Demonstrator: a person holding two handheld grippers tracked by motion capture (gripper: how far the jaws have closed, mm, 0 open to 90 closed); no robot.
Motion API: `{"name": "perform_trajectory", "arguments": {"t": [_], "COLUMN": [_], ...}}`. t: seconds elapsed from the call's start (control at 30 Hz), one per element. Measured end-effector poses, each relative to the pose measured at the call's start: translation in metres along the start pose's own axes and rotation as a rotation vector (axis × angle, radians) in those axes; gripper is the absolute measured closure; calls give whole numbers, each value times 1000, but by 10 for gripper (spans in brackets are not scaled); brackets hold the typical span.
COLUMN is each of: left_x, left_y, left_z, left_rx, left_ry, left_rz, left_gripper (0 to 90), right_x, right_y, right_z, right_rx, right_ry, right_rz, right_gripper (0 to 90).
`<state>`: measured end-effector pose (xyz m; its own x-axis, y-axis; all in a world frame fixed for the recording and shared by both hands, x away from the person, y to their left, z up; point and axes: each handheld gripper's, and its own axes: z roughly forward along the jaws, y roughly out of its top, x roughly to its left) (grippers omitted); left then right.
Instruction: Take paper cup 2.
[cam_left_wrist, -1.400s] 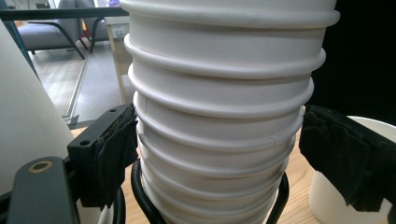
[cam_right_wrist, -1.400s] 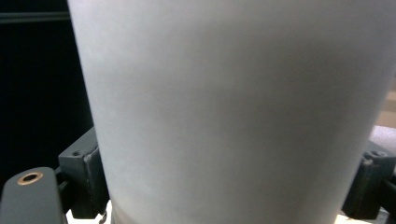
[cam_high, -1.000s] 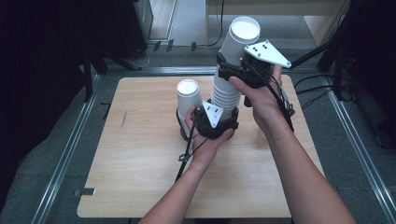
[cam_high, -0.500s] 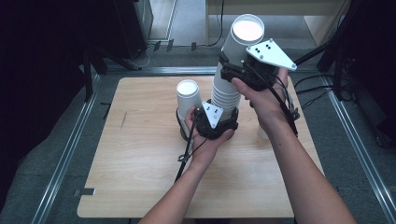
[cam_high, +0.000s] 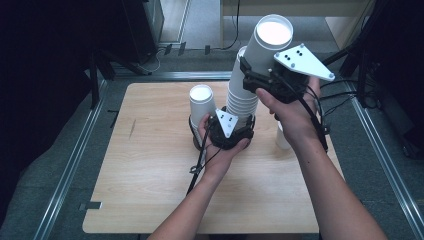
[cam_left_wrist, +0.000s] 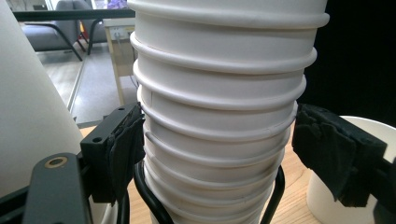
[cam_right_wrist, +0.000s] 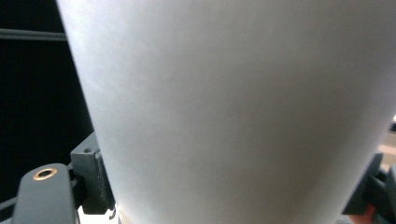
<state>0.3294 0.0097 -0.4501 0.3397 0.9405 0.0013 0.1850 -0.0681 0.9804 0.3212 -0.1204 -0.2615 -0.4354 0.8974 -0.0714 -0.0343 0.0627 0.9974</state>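
A tall stack of white paper cups (cam_high: 242, 100) stands mid-table. My left gripper (cam_high: 241, 120) holds the stack low down. In the left gripper view the stack (cam_left_wrist: 219, 116) sits between the two black pads (cam_left_wrist: 123, 149), which touch its sides; these jaws have just been closing. My right gripper (cam_high: 257, 67) is shut on the top cup (cam_high: 270, 40), held tilted with its foot still at the top of the stack. That cup's white wall (cam_right_wrist: 233, 102) looms close in the right gripper view. The right jaws have also been closing.
A single white cup (cam_high: 201, 102) stands just left of the stack, close to my left hand. Another white cup (cam_high: 281, 140) stands to the right, partly hidden behind my right wrist. The wooden table (cam_high: 150, 190) has metal rails along its sides, and dark furniture and cables lie beyond it.
My right gripper has risen and drifted right with the top cup, drawing it further out of the stack. The left hand and the stack have stayed put.
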Motion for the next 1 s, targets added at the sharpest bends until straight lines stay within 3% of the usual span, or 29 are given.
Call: {"name": "perform_trajectory", "arguments": {"t": [0.3,0.5,0.63,0.7,0.87,1.0], "left_x": [3,4,5,7,13,19], "left_y": [-1,-1,-3,-6,-11,-16], "left_z": [-4,-20,-34,-45,-64,-85], "left_rx": [24,10,18,33,40,45], "left_ry": [-24,-77,-118,-154,-179,-204], "left_rz": [1,10,8,4,-11,-7], "left_gripper": [99,81,61,19,20,20], "right_x": [-8,-11,-14,-15,-17,-13], "right_y": [6,-2,-9,-17,-34,-63], "right_z": [-26,-50,-62,-71,-84,-92], "right_rx": [-13,2,11,20,42,80], "right_ry": [17,14,12,1,-3,-14], "right_rz": [9,-26,-23,-24,-22,-42], "right_gripper": [167,168,169,170,170,170]}}
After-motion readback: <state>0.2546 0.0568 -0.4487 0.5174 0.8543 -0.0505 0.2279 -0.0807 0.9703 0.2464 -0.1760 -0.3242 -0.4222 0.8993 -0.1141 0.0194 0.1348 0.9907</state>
